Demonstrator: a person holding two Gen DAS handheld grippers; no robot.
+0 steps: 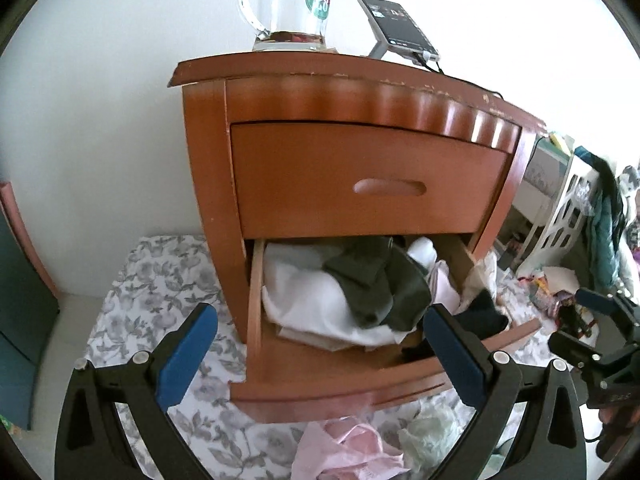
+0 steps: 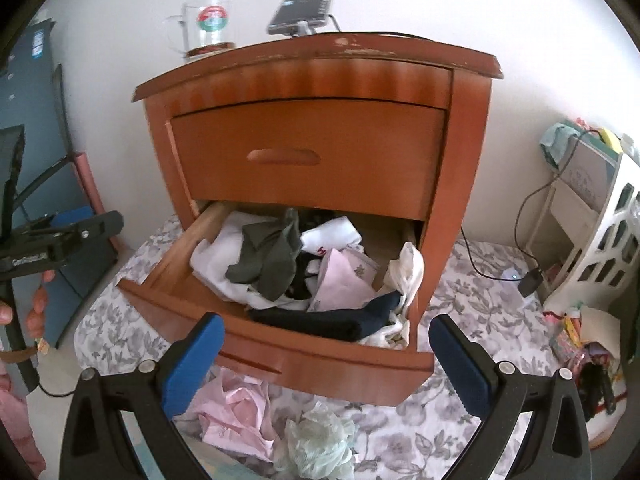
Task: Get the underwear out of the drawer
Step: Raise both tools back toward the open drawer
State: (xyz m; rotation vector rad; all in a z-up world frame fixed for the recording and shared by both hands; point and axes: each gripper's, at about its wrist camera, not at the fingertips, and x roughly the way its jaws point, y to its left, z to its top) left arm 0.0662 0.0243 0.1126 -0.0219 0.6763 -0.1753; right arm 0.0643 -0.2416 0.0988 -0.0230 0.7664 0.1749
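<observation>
Both claws gape empty before the open drawer

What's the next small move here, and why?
Probably ease the right gripper forward and down onto the dark navy piece by the open lower drawer's front edge. Both grippers are open and empty, that piece lies on top and nearest, and a pink garment and a pale green one already lie on the floral cloth below.

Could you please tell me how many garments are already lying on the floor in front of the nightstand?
2: a pink garment below the open drawer, and a pale green garment beside it, to its right. Others may be hidden from view.
</observation>
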